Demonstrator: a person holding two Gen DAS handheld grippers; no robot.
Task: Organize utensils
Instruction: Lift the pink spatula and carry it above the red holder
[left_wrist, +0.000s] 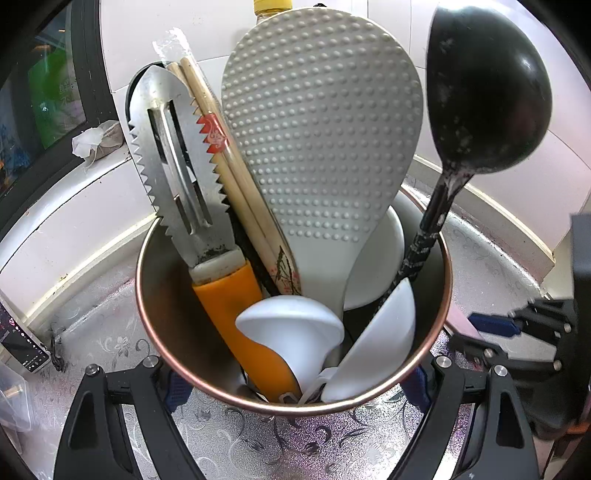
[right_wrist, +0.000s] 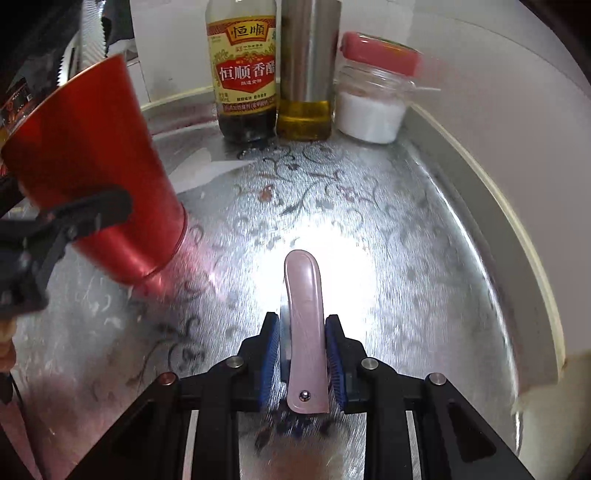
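Red metal outside, bare steel inside: that is the utensil cup (right_wrist: 96, 166) I have clamped in my left hand-held gripper (left_wrist: 295, 384), one finger on each side of its wall, low down near the base. It stands on the silver, flower-patterned worktop (right_wrist: 369, 221), not far from the back edge where the white tiled wall rises.

Through the left wrist camera I look into the cup's mouth. It is crowded: a serrated steel scaler with an orange handle (left_wrist: 177, 166), a pair of wooden chopsticks in a clear wrapper (left_wrist: 221, 155), a grey dimpled rice paddle (left_wrist: 321, 129), a black ladle (left_wrist: 487, 92) leaning against the right side of the rim, and white ceramic soup spoons (left_wrist: 291, 332) tucked in at the front.

My right hand-held gripper (right_wrist: 303, 350) is closed on a pale pink handle (right_wrist: 306, 332), which stands up between the blue pads and curves away from the camera. I cannot tell what utensil the handle belongs to; its working end is hidden below the fingers. This gripper hangs over the open middle of the worktop, just to the right of the cup.

Along the back edge stand a dark vinegar bottle with a yellow label (right_wrist: 245, 74), a steel-topped oil bottle (right_wrist: 306, 74) and a jar of white granules with a red lid (right_wrist: 373, 96), side by side.
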